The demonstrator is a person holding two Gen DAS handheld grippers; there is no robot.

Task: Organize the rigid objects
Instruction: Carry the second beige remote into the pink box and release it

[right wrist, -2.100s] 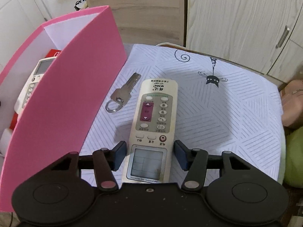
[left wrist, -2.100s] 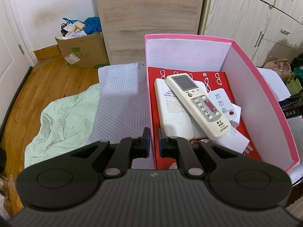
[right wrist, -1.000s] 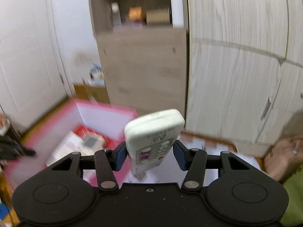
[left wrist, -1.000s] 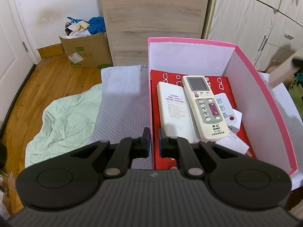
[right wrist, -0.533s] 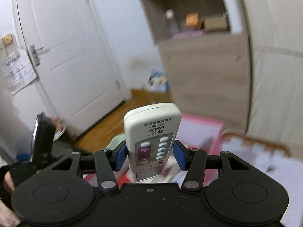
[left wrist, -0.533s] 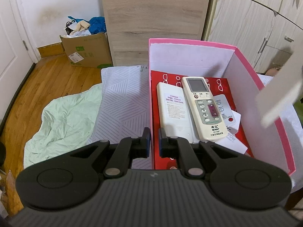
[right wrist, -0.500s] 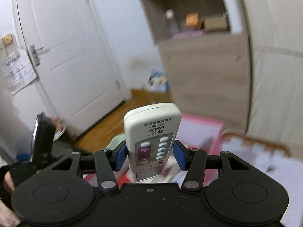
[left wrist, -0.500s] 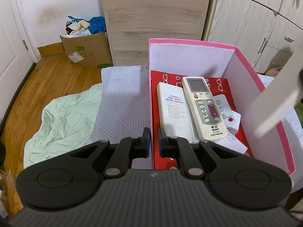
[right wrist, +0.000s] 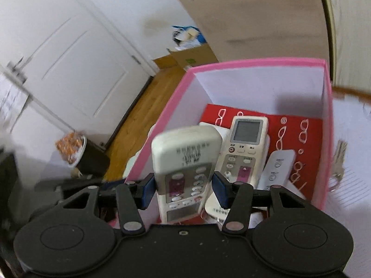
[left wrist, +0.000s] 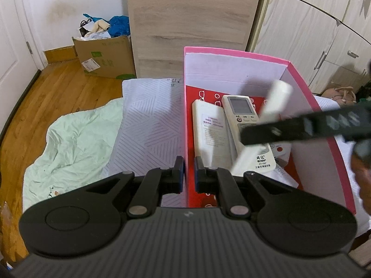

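the right gripper (right wrist: pixel 183 186) clenches an air-conditioner remote (right wrist: pixel 185 162) over the pink box (right wrist: pixel 255 63) holding three remotes, left gripper (left wrist: pixel 189 171) pinching its wall; a key (right wrist: pixel 338 159) waits beside the box.

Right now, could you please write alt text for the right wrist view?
The right gripper holds a white remote in its jaws above an open pink box. Inside lie another remote with a screen and a small white remote on a red sheet; a key lies outside.
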